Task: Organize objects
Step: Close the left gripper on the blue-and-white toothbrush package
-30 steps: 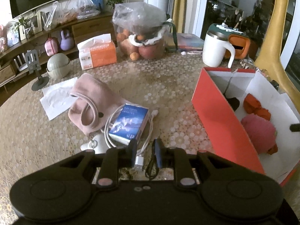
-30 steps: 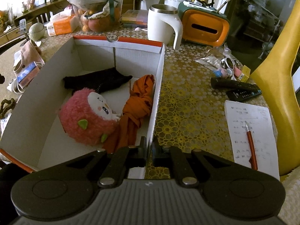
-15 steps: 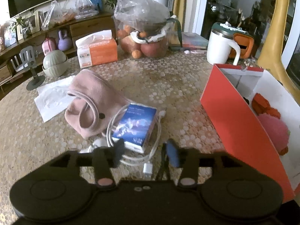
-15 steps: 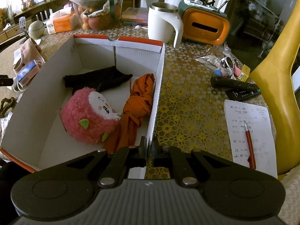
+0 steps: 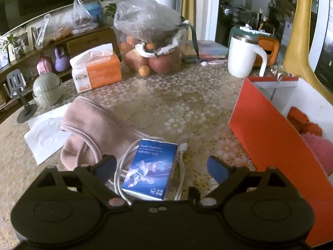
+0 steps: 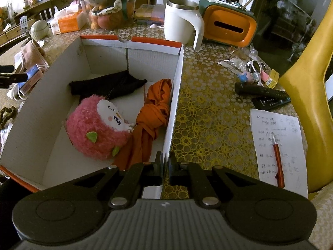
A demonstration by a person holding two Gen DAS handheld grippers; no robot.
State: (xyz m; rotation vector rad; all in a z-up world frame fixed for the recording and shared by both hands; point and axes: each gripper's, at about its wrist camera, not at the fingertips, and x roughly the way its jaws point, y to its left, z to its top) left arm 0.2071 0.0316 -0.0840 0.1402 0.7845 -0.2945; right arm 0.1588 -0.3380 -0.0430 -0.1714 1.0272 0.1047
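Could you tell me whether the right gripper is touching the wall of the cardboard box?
Touching. The right wrist view shows the right gripper closed on the top edge of the box wall, with a finger pressed against each side.

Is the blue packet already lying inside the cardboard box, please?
No, the blue packet lies on the table amid a white cable, outside the cardboard box.
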